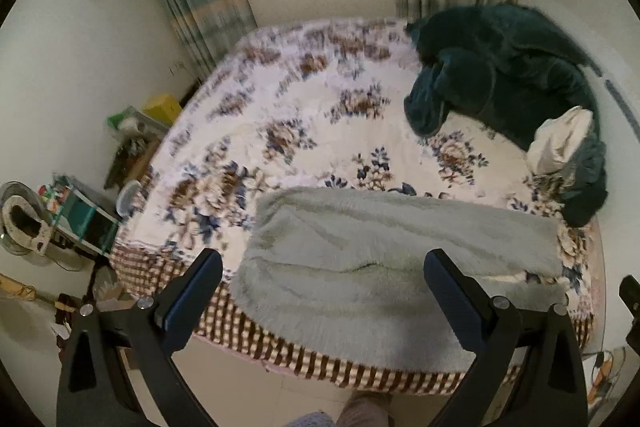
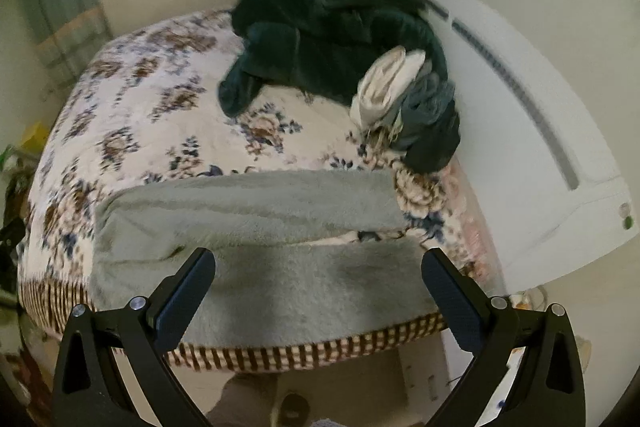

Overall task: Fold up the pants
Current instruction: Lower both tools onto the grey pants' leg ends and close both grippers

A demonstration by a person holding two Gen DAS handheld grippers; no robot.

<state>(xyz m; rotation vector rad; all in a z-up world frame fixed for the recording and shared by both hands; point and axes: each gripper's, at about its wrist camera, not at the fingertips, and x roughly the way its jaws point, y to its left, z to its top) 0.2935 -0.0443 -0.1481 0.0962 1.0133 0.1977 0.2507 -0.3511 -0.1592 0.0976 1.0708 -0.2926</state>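
Both grippers' jaws spread wide, empty

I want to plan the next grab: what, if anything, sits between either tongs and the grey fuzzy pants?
Nothing visible. Both the left tongs and right tongs are open just above the grey pants, with only air between. The dark green blanket lies farther back.

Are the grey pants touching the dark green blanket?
Apart. Right wrist view shows floral bedcover between the grey pants and the dark green blanket.
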